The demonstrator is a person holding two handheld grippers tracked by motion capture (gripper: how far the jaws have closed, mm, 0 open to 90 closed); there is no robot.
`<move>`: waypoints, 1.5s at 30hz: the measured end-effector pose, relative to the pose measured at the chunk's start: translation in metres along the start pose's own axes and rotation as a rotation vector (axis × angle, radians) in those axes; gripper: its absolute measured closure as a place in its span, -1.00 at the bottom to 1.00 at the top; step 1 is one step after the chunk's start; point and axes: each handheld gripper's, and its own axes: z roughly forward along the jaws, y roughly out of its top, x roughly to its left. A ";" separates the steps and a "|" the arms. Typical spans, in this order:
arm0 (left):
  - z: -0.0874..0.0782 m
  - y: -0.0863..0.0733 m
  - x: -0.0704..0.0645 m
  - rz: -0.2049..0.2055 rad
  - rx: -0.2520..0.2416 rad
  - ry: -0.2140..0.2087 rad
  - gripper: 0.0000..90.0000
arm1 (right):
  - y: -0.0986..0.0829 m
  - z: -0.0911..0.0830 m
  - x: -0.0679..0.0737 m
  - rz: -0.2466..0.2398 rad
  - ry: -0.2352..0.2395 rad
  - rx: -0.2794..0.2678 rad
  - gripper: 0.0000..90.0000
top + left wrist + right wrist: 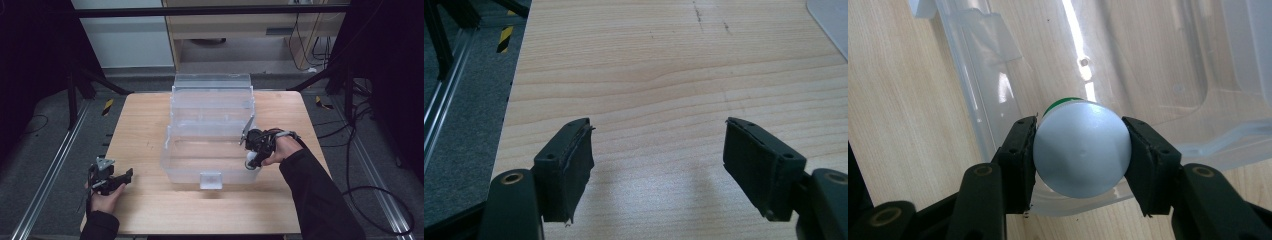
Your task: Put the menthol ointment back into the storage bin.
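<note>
A round white cap (1082, 148) with a green edge behind it is clamped between the jaws of the right tool (1080, 150), over the near right corner of the clear plastic box (210, 132). The box stands open on the wooden table (150, 210). Left of the box, the left tool (659, 155) is spread wide over bare table, grasping nothing.

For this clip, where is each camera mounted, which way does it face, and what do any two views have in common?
High view: above the person's side, looking forward and down at the wooden table and clear plastic box; both forearms and hands show.
Left gripper view: on the left gripper, facing bare tabletop; its open jaws show.
Right gripper view: on the right gripper, facing down at the box rim; jaws clamp a white round object.
Shared: high and right gripper views both show the box and white object.
</note>
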 end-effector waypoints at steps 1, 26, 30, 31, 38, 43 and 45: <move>0.000 0.000 0.000 0.000 0.001 0.000 -0.39 | -0.001 0.001 0.000 0.003 0.001 0.003 0.12; 0.000 0.000 0.000 0.000 0.001 0.000 -0.39 | -0.006 0.016 -0.001 0.018 0.021 0.016 0.11; 0.000 0.000 0.000 -0.001 0.001 0.000 -0.39 | -0.006 0.018 0.000 0.016 0.027 0.024 0.11; 0.000 0.000 0.000 -0.001 0.001 0.000 -0.39 | -0.006 0.019 0.000 0.017 0.029 0.026 0.11; 0.000 0.000 0.000 0.000 0.001 0.000 -0.39 | -0.005 0.020 0.000 0.012 0.025 0.030 0.11; 0.000 0.000 0.000 0.001 0.002 -0.001 -0.39 | -0.005 0.021 0.001 0.015 0.022 0.036 0.11; 0.000 0.000 0.000 0.001 0.002 -0.002 -0.39 | -0.005 0.022 0.000 0.013 0.022 0.038 0.10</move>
